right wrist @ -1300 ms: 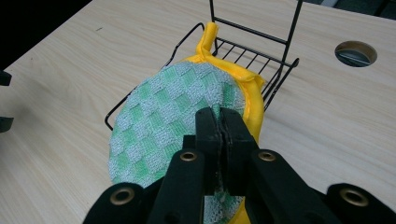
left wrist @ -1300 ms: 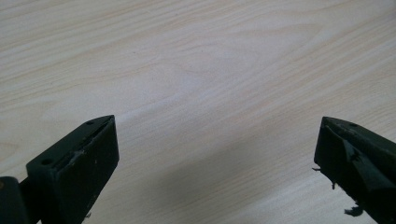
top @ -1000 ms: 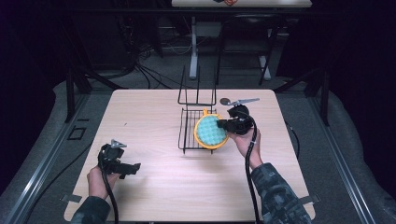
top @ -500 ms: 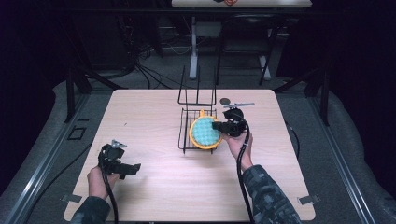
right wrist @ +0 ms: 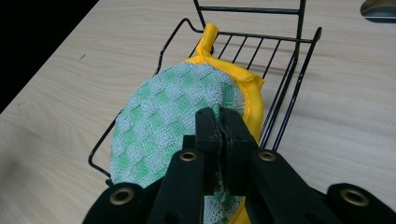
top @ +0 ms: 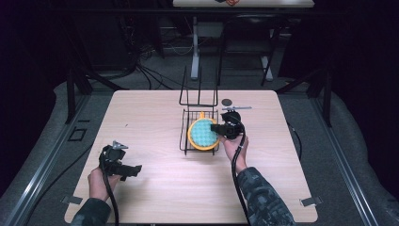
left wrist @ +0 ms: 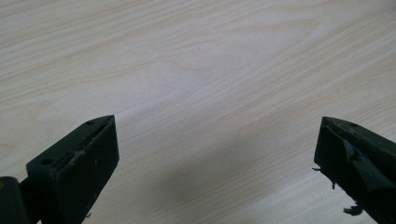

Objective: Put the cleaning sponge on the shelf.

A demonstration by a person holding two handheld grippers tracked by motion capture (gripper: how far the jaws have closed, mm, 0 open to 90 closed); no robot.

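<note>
Since the earlier frame, right tongs (top: 221,128) have lowered the round green-and-yellow cloth (top: 203,133) into the wire rack (top: 186,141) at bench (top: 150,117) centre, clamped on its right edge for control. Left tongs (top: 133,169) stand wide, parked near left.

A pale wood-grain table (top: 155,117) carries a spoon (top: 234,108) near its far edge, its dark bowl toward the middle and its handle pointing right. Beyond the table, cables (top: 155,75) trail over a grey floor (top: 117,84) among black stand legs and a white post (top: 195,44).
</note>
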